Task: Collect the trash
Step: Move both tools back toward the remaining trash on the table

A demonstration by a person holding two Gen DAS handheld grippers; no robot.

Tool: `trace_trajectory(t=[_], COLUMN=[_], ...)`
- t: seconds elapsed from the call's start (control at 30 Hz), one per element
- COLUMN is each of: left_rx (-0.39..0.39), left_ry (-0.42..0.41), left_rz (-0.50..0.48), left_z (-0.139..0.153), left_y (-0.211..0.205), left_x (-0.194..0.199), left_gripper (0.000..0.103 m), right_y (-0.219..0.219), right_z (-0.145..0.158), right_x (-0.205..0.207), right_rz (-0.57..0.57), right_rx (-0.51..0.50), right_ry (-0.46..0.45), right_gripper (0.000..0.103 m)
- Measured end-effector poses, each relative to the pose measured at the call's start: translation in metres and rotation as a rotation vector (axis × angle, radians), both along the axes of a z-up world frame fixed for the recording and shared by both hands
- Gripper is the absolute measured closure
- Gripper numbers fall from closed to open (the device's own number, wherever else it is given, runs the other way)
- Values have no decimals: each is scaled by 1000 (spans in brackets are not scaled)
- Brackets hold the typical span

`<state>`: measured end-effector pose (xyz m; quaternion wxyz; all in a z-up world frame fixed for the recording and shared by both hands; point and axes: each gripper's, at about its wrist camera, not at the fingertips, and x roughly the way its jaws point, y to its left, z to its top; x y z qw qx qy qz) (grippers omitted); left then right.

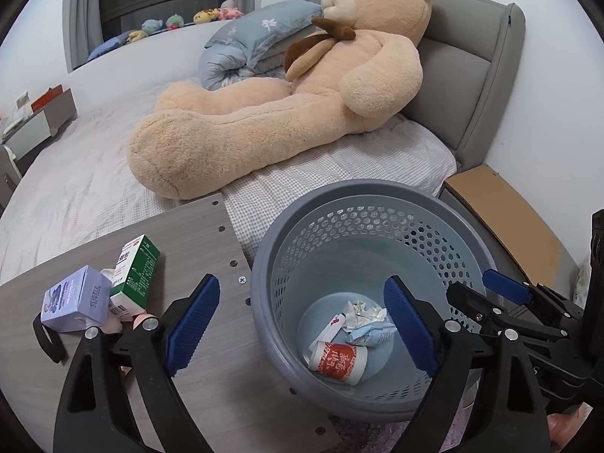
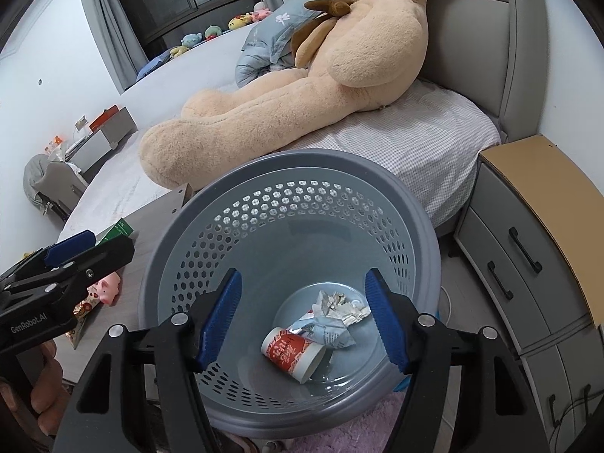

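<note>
Both claws hang spread and empty over the grey perforated bin (image 2: 290, 204). Right claw (image 2: 302, 315) sits straight above the bin's mouth, its blue pads wide apart, with the red-and-white paper cup (image 2: 292, 353) and the crumpled paper (image 2: 339, 305) lying on the bin floor directly below and between its fingers. Left claw (image 1: 302, 321) straddles the bin's near-left rim, one finger over the wooden tabletop (image 1: 211, 234) and the other over the bin's interior; it pinches nothing.

Uncollected trash, by my reading, lies to the left of the left claw on the tabletop: a green-and-white carton (image 1: 136, 273), a lilac box (image 1: 75, 300) touching it, and something pink half hidden behind the left finger. From the right wrist view a small pink pig figure (image 2: 107, 288) and a wrapper show beyond the left claw's body.

Risks from here: the two claws are close together, so swinging either sideways could knock them into each other. Reaching left, the left finger could sweep the carton or box off the table edge instead of closing on it. A low pass could catch the bin rim and tip the light bin. The pig may be no trash at all.
</note>
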<state>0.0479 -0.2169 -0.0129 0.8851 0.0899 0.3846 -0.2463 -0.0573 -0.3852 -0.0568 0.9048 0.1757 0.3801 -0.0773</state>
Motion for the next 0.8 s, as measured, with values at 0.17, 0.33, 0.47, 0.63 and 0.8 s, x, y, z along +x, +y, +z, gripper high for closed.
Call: trace_trajectory(t=[0.17,0.33,0.47,0.63,0.8], left_rx=[-6,-12,-8,-3,-7], left_ry=[-5,-14,-27,-37,-43], left_rz=[17,40,63,93,124], left_z=[3,6,9,10,11], left_y=[7,16,23,37,55], left_x=[-3,-6,-9,-12,-15], left_gripper=[14,12,10,9,8], right_y=[6,12,19,30,42], right_z=[2,4,7,10,13], right_x=[-2,-4,-7,-11,-13], right_rz=[1,2,2,14,30], right_rx=[-10,-29,-41,-57,-69], right_ry=[0,-3,-7,-17,-26], right_gripper=[38,38,36,34,34])
